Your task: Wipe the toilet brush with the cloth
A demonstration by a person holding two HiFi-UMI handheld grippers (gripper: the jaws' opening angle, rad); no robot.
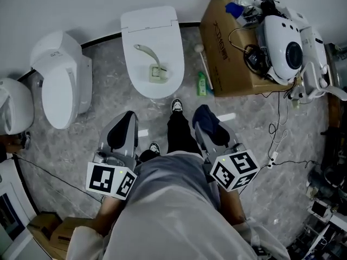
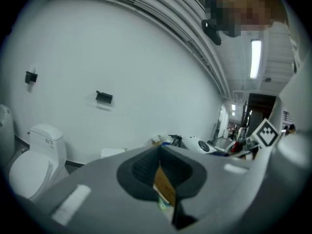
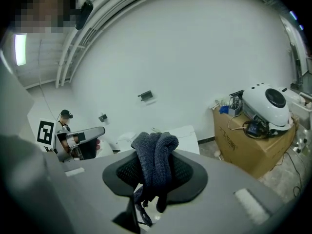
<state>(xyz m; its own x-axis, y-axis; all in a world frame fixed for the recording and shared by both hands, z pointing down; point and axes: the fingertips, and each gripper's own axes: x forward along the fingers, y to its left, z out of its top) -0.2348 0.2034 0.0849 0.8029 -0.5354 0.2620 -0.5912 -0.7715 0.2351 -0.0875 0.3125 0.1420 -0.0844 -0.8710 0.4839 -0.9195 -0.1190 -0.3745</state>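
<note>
A pale toilet brush lies on the closed lid of the middle toilet, its head toward me. My right gripper is held low in front of my body, shut on a dark blue knitted cloth. In the right gripper view the cloth bunches over the closed jaws of that gripper and hangs down behind them. My left gripper is beside it, well short of the toilet. Its jaws are shut with nothing between them.
A second white toilet stands at the left. An open cardboard box with a white machine and cables stands at the right. A green bottle and a white-handled tool lie beside the box. My shoes are on the marbled floor.
</note>
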